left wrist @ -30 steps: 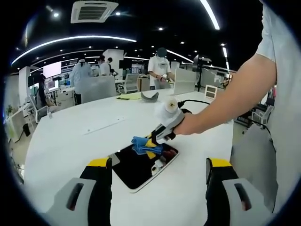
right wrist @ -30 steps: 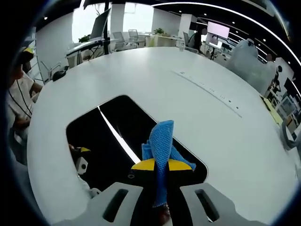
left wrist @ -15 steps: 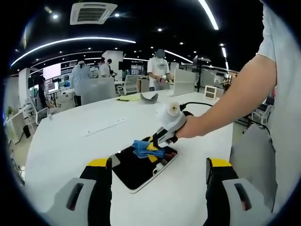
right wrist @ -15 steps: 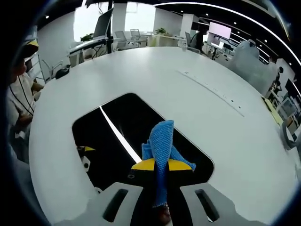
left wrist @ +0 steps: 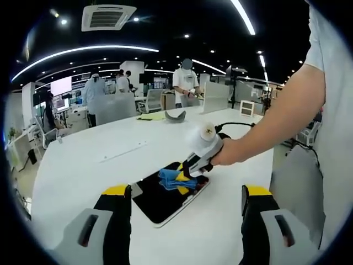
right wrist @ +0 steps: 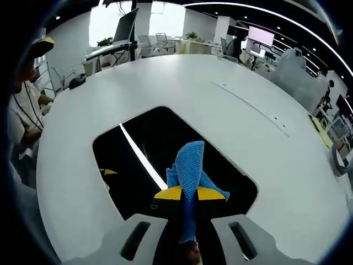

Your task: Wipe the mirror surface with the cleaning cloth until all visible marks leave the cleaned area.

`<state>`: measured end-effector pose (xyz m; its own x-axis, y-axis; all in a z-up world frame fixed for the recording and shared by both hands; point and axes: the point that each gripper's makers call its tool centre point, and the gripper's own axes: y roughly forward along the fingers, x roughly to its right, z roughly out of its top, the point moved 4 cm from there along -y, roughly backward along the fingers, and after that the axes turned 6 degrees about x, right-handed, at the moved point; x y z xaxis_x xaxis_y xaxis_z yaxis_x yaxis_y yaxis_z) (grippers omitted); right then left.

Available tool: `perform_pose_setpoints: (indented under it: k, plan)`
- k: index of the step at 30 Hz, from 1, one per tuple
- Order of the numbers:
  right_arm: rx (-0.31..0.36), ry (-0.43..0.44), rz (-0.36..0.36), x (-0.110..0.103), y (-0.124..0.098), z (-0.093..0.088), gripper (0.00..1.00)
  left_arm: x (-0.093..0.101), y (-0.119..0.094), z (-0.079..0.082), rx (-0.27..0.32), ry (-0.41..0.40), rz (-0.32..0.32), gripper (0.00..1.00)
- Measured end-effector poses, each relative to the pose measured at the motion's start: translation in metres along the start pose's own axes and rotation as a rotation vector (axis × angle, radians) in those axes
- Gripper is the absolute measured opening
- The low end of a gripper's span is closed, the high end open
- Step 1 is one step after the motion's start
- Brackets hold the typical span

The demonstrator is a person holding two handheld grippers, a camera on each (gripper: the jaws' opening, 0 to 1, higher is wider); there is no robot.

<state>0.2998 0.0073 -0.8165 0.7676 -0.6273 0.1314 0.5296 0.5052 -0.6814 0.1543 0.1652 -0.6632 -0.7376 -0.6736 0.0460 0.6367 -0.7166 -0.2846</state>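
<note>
Glossy mirror [right wrist: 165,149], woven cloth [right wrist: 190,168]

Blue cleaning cloth [right wrist: 189,168] bunched, pinched upright over the mirror [right wrist: 143,143] — dark, rounded-cornered, flat on the white table, reflecting a ceiling light strip.

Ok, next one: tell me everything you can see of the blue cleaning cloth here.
The blue cleaning cloth is a small, bunched piece of waffle-textured fabric, looking like microfibre. It is clamped between the yellow-tipped jaws of the right gripper, one fold standing up past the tips and a strip hanging back between the jaws. In the left gripper view the cloth sits low over the dark mirror lying flat on the white table; whether it actually presses on the glass I cannot tell.
</note>
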Motion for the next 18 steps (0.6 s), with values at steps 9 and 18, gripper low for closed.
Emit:
perform_pose_setpoints:
  k: [9,18]
  plan:
    - [0.002,0.003,0.003,-0.010,-0.005,-0.003,0.02,0.000,-0.002,0.001,0.006,-0.002,0.002,0.82]
    - [-0.004,0.001,0.007,-0.018,-0.007,-0.005,0.02,0.001,-0.005,0.004,0.013,0.007,0.006,0.82]
